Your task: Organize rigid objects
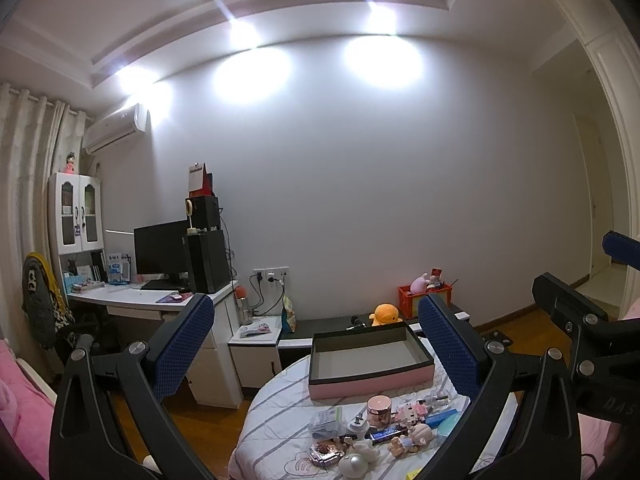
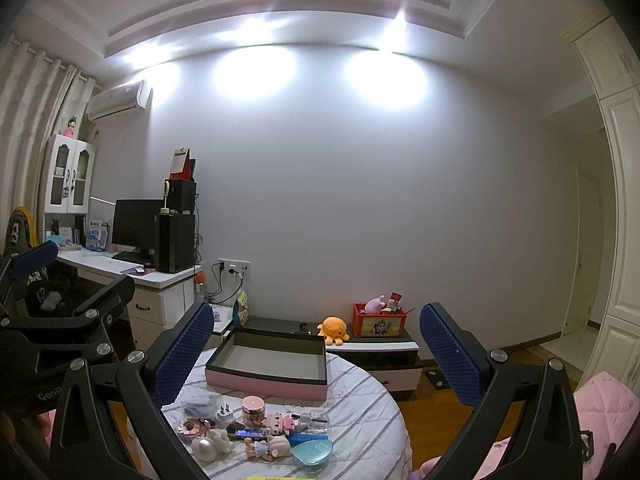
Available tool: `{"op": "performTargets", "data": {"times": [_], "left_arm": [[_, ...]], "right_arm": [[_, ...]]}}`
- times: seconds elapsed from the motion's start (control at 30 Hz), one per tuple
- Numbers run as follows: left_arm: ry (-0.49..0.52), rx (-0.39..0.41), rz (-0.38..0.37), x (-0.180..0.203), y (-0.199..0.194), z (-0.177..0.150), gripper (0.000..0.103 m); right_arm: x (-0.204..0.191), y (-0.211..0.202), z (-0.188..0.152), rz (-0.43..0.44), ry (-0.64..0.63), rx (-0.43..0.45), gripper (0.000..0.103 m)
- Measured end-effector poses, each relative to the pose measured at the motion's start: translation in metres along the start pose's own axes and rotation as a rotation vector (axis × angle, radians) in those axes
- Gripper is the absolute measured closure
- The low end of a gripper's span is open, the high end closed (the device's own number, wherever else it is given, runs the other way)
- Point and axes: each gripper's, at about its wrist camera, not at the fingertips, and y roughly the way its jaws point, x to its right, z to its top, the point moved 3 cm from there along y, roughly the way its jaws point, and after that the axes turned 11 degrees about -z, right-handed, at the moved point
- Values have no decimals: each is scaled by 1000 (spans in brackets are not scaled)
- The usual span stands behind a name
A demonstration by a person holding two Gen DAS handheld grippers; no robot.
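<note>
Here the pink box (image 2: 267, 364) lies beyond both spread, empty hand-held grippers (image 2: 316, 344).

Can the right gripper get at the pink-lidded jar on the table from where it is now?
Probably yes. The right gripper is open and holds nothing, and the pink-lidded jar stands upright at the near edge of the clutter, its top unobstructed; the white plug adapter crowds its left side.

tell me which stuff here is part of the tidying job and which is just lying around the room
For the job:
- pink box, open and empty
- pink jar
- white plug adapter
- teal case
- small doll figure
- left gripper and right gripper, both open

Just lying about:
- orange plush
- red toy crate
- monitor
</note>
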Motion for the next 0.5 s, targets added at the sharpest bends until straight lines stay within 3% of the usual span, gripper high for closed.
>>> {"op": "performTargets", "data": {"times": [0.3,0.5], "left_arm": [[-10,-32,-12,1,19,-16,0],[-22,-85,-20,2,46,-39,0]], "right_arm": [[-3,14,-11,0,-20,-24,0],[-9,41,-35,13,-27,-94,0]]}}
